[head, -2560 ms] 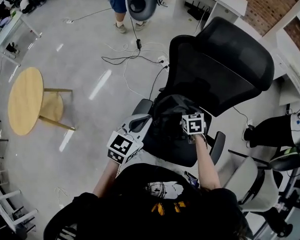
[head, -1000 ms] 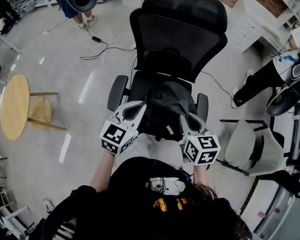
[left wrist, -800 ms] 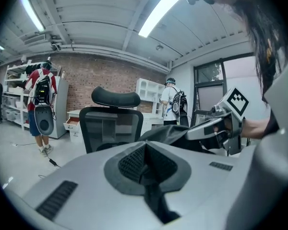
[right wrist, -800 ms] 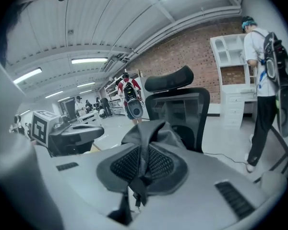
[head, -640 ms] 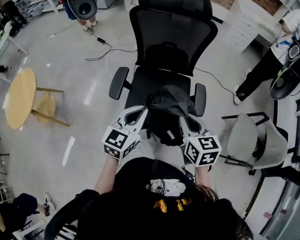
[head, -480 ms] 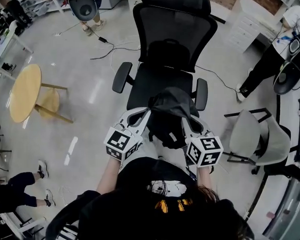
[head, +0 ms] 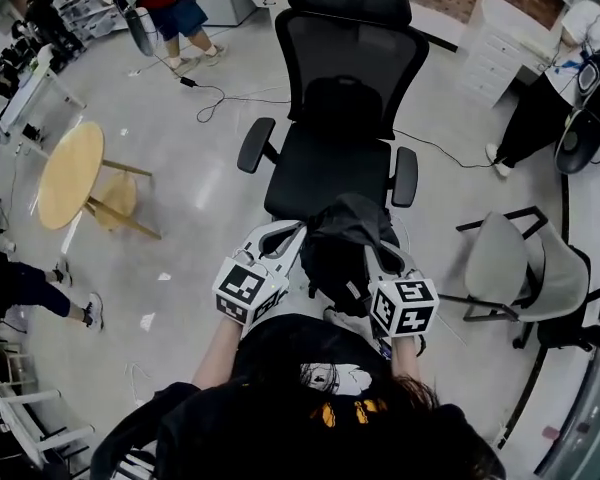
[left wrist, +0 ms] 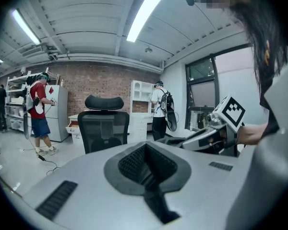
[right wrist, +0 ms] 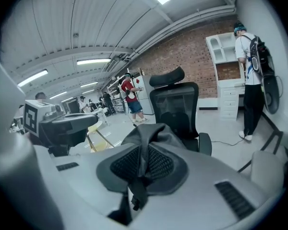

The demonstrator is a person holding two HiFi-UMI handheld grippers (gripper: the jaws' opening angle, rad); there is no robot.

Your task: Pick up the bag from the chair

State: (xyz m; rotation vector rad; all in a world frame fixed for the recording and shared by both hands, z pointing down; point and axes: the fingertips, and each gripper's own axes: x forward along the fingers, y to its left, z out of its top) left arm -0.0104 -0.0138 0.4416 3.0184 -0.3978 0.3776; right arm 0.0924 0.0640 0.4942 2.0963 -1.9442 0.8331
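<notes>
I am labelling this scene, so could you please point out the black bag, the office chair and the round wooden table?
black bag (head: 342, 253), head view, on its dark fabric.
office chair (head: 325, 168), head view, on its seat.
round wooden table (head: 70, 173), head view, on its top.

glossy grey floor (head: 180, 178) with loose cables (head: 225, 96) far off. a round wooden table (head: 70, 173) stands left, a pale side chair (head: 510, 268) right. far brick wall (left wrist: 110, 83), white shelves (left wrist: 140, 92), strip light (left wrist: 144, 13) overhead, seemingly a dark window (left wrist: 201, 95) right.
</notes>
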